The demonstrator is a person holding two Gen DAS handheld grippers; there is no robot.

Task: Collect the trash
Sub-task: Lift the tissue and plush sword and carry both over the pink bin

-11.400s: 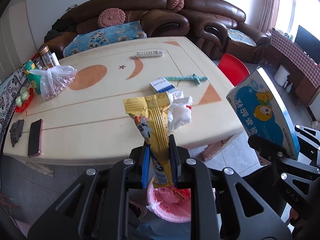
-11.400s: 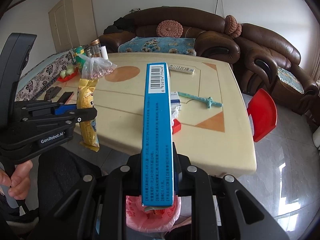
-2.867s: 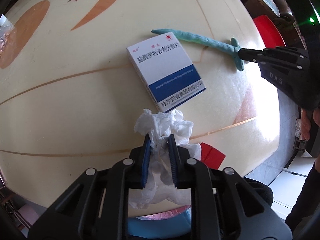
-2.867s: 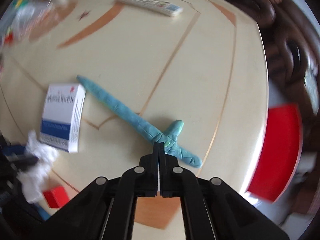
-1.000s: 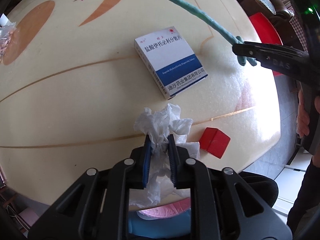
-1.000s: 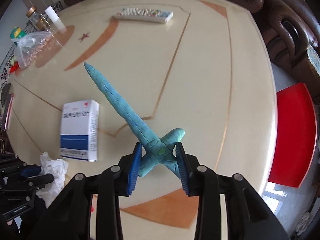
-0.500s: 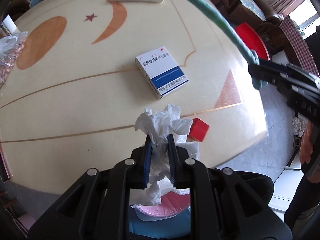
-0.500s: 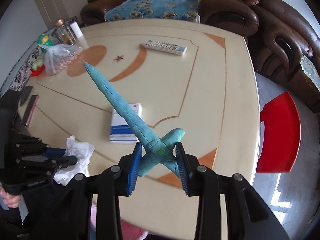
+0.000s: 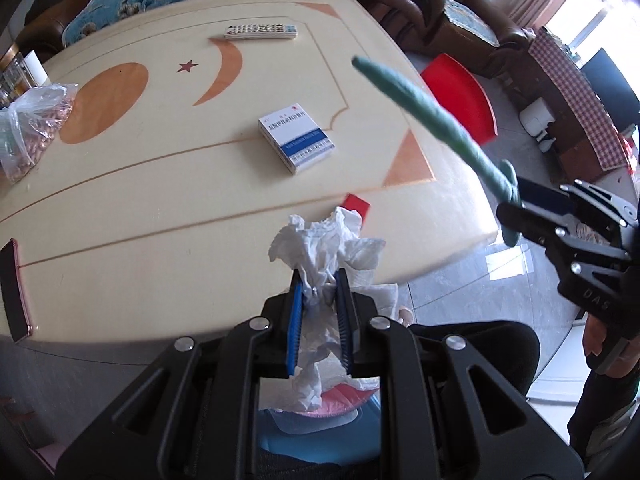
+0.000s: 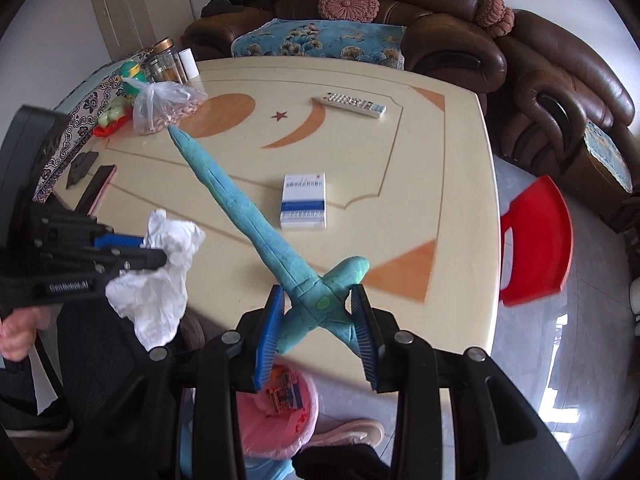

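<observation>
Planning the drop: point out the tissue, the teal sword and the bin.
tissue [image 9: 320, 240], left wrist view, crumpled top above the pads
sword [image 10: 240, 208], right wrist view, middle of the blade
bin [image 10: 280, 412], right wrist view, pink liner below the table edge

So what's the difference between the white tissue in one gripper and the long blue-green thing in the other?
The tissue is white, crumpled and shapeless; the toy sword is teal, long and tapers to a point. The tissue droops limply below the left gripper, while the toy sword sticks out stiffly from the right gripper, gripped at its crossguard. Both are held off the table, above a pink-lined bin.
</observation>
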